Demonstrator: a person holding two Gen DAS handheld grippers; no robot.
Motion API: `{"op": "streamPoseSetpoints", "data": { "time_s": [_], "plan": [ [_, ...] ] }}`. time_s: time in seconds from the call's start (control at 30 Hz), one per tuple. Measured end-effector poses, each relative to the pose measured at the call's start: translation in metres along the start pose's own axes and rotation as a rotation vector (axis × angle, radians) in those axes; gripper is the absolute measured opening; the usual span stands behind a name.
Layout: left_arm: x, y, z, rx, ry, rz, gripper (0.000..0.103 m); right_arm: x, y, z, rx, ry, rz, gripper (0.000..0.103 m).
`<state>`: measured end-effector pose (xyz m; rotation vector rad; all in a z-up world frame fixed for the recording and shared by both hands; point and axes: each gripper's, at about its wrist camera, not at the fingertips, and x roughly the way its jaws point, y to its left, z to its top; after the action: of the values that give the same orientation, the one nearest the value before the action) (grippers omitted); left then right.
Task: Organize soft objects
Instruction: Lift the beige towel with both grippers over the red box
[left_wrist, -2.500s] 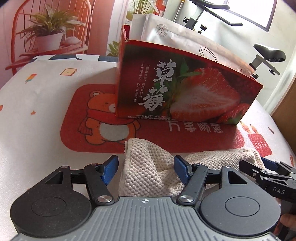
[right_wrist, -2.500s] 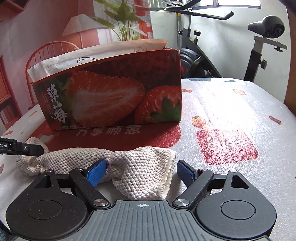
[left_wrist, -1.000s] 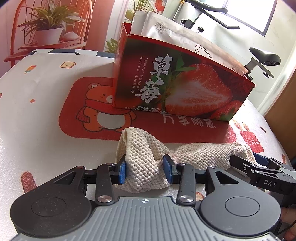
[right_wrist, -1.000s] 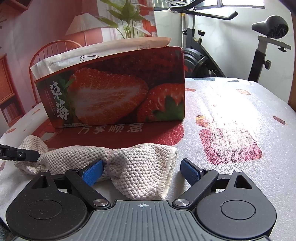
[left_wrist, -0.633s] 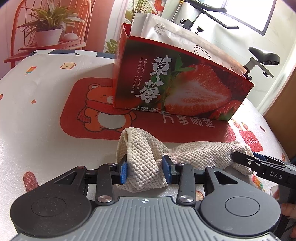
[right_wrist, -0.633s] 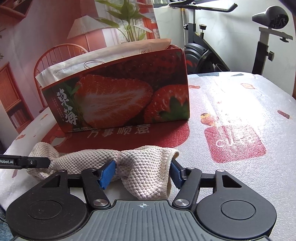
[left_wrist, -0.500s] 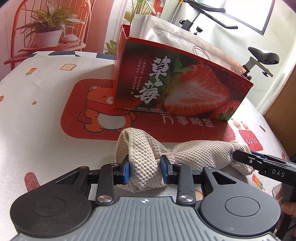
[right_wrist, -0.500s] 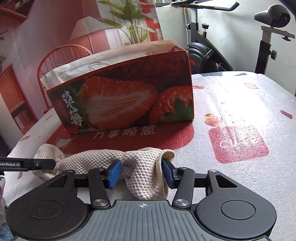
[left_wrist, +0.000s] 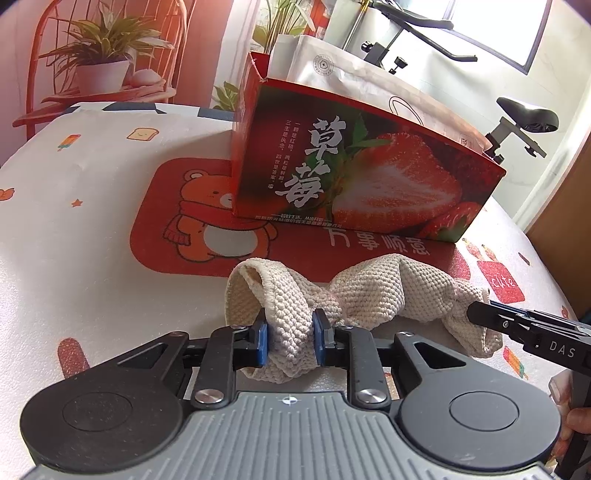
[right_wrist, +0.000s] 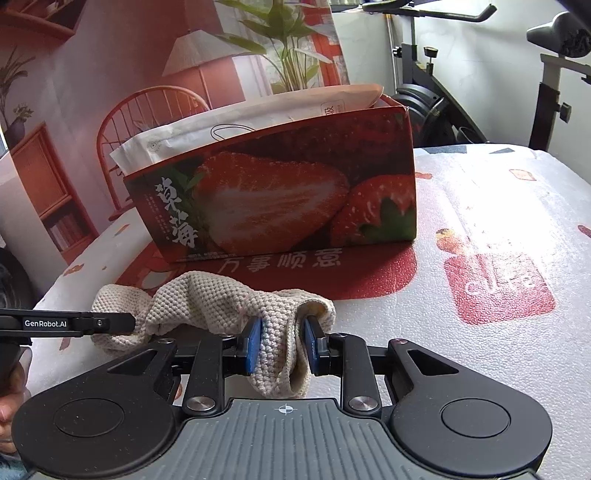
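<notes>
Both ends gripped: the cloth is now pinched at each end, one gripper per end.
Cloth, location: on the white table cover, at the near edge of the red bear mat, in front of the strawberry box and apart from it.
Cloth, condition: cream, knobbly weave, bunched and twisted at the middle; the span between the grips appears raised off the cover, though contact underneath cannot be confirmed.
Left gripper: nearly closed, blue pads pressing a thick fold of the cloth's left end; jaws have just been closing, with the cloth between them.
Right gripper: nearly closed on the cloth's right end; jaws have just been closing from wide, with the fold gathered between the pads.
Change noted: a second ago the right jaws stood wide on either side of the cloth and the left held it more loosely; both grips are now firm, and the cloth is drawn up tighter than before.
Box: open-topped, already holding white padded envelopes that stand above its rim.
Assessment: grasp stage looks complete; the cloth is ready to be lifted, and either spread and folded or carried to the box.
Risk: thick folds may slip if the two ends are pulled apart unevenly.
</notes>
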<state>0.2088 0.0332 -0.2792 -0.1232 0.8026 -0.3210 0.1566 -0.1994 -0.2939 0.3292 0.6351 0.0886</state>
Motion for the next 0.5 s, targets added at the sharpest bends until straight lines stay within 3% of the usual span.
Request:
{"op": "streamPoseSetpoints", "data": {
  "time_s": [0.5],
  "plan": [
    [-0.019, -0.002, 0.006, -0.005, -0.068, -0.007, 0.020, -0.021, 0.007, 0.014, -0.003, -0.080, 0.044, 0.022]
  ]
}}
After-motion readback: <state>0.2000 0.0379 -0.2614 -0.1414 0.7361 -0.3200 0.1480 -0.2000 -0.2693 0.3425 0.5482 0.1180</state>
